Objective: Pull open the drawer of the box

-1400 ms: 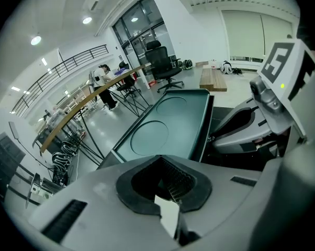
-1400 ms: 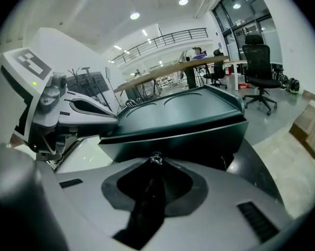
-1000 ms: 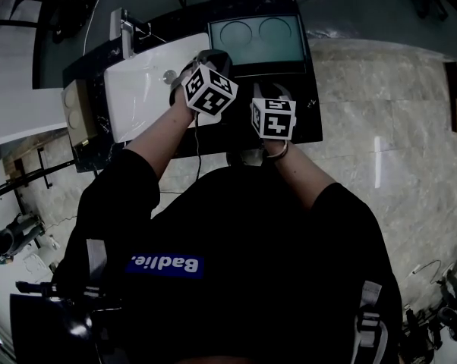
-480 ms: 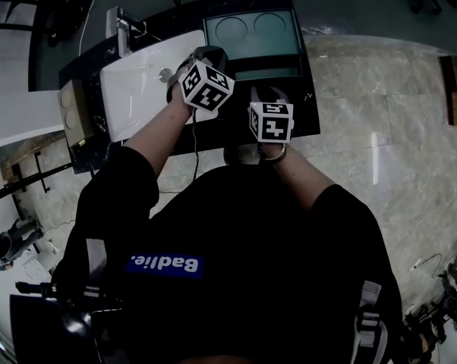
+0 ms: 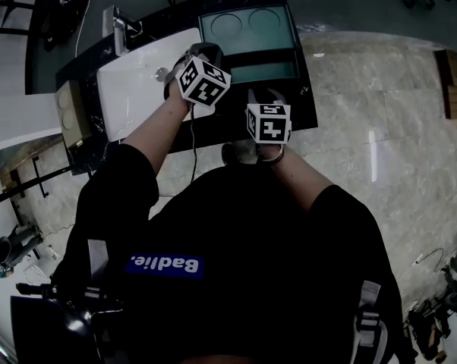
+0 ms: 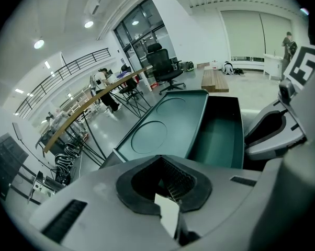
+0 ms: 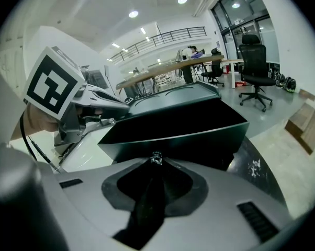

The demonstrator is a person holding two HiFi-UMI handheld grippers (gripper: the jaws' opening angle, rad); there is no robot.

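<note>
Green box (image 5: 247, 29) sits on the counter (image 5: 300, 108), its drawer (image 6: 215, 129) open. Right gripper (image 7: 156, 163) pinches the knob (image 7: 156, 158), which is mostly hidden. Left gripper (image 6: 165, 187) is closed and empty.

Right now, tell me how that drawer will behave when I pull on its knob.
The drawer looks rigid, its front panel straight, so it should slide without flexing. Its knob, pinched in the right claw, is tiny and shiny; it may slip. The box rests on a glossy counter and might creep forward.
</note>
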